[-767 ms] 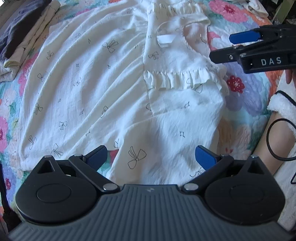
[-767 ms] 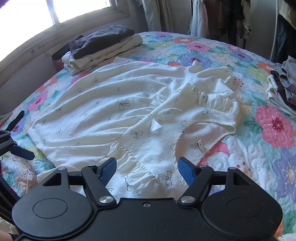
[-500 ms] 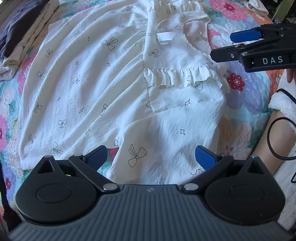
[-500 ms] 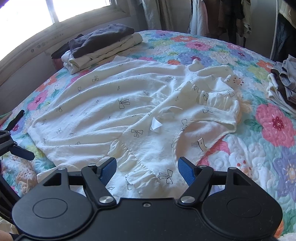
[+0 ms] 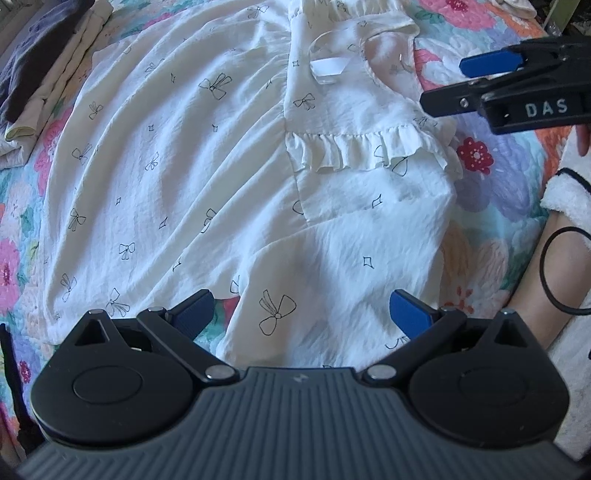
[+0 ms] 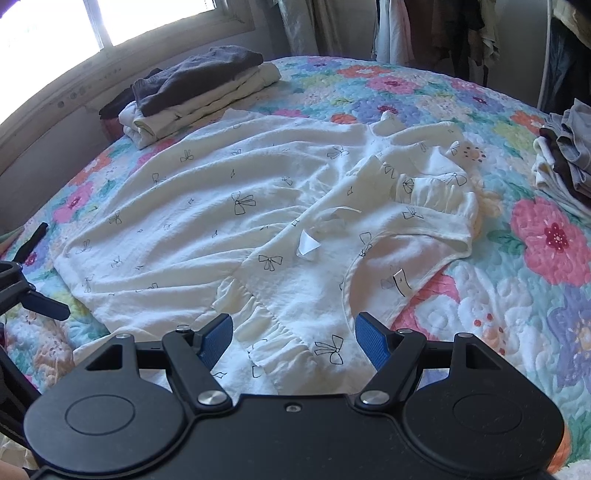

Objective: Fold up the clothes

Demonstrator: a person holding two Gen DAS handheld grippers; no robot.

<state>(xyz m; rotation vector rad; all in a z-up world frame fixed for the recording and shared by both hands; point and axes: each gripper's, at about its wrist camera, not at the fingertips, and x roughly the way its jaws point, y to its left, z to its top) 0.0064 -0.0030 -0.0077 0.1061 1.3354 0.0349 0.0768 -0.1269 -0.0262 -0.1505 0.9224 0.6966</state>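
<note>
A white dress with small black bow prints (image 5: pixel 177 155) lies spread on the floral quilt, one side folded over the middle, with a ruffle seam (image 5: pixel 354 147) and a white label (image 5: pixel 327 68). It also shows in the right wrist view (image 6: pixel 221 221). My left gripper (image 5: pixel 301 310) is open and empty, just above the dress's near edge. My right gripper (image 6: pixel 293 338) is open and empty over the ruffled part near the neckline (image 6: pixel 388 266). The right gripper also shows in the left wrist view (image 5: pixel 491 79), beside the dress's right edge.
A stack of folded clothes (image 6: pixel 199 92) sits at the bed's far left corner by the window; it also shows in the left wrist view (image 5: pixel 37 74). Another clothes pile (image 6: pixel 565 158) lies at the right. The floral quilt (image 6: pixel 535 295) covers the bed. Hanging garments (image 6: pixel 406 33) are behind.
Both grippers have edged slightly forward over the dress. They stay open and the dress has not moved.
</note>
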